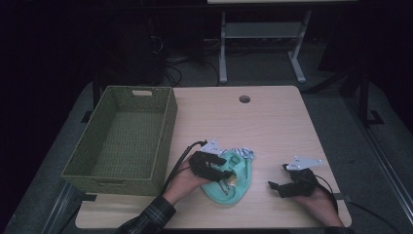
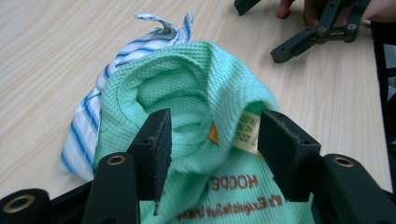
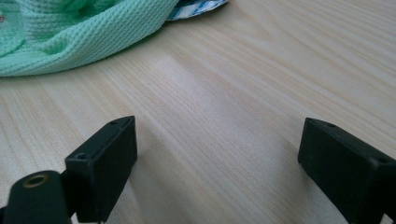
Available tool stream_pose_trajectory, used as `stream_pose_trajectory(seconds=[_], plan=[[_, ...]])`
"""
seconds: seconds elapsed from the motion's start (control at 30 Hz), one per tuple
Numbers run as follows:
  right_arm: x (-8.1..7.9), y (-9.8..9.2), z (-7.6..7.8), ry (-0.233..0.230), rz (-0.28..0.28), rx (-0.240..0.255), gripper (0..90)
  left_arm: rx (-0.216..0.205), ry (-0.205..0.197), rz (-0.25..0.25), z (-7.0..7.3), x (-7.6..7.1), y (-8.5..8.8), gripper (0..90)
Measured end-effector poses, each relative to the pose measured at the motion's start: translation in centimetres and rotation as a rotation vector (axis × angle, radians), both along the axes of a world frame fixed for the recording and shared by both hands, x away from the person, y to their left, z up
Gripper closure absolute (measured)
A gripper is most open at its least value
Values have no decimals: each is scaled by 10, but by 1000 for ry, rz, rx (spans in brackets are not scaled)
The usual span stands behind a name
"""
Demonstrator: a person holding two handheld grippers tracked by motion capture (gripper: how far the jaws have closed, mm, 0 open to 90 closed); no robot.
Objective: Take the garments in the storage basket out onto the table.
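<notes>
A mint-green waffle cloth (image 1: 237, 189) lies crumpled near the table's front edge, and a blue-and-white striped cloth (image 1: 242, 153) sticks out from under its far side. My left gripper (image 1: 225, 167) hovers over the green cloth. In the left gripper view its jaws (image 2: 212, 140) stand apart on either side of a raised fold of the green cloth (image 2: 196, 84) with a sewn tag; the pads do not press on it. The striped cloth (image 2: 88, 116) lies to the left there. My right gripper (image 1: 277, 176) rests to the right of the cloths, open (image 3: 215, 149) over bare wood.
A green woven basket (image 1: 165, 141) stands on the left of the wooden table (image 1: 272, 122), with nothing inside it. A round cable hole (image 1: 244, 99) sits near the far edge. Beyond the table are a metal stand's legs and cables on the dark floor.
</notes>
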State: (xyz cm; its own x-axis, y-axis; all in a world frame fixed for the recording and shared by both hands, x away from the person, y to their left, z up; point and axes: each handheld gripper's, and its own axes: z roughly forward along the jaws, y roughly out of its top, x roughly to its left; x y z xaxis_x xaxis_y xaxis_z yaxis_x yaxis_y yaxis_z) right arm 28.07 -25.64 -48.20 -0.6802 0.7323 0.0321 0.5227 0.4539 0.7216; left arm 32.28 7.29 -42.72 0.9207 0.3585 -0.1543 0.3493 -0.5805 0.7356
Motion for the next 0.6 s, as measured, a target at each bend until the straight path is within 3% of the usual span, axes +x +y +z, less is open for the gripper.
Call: stream_pose_trajectory(seconds=[0.2,0.47,0.6], plan=[[0,0,0,0,0,0,115,0,-8,30,2,-10,13,443],[0,0,0,1,-1,0,115,34,-10,63,-1,-25,30,497],[0,0,0,1,-1,0,115,52,36,66,-8,-31,36,607]])
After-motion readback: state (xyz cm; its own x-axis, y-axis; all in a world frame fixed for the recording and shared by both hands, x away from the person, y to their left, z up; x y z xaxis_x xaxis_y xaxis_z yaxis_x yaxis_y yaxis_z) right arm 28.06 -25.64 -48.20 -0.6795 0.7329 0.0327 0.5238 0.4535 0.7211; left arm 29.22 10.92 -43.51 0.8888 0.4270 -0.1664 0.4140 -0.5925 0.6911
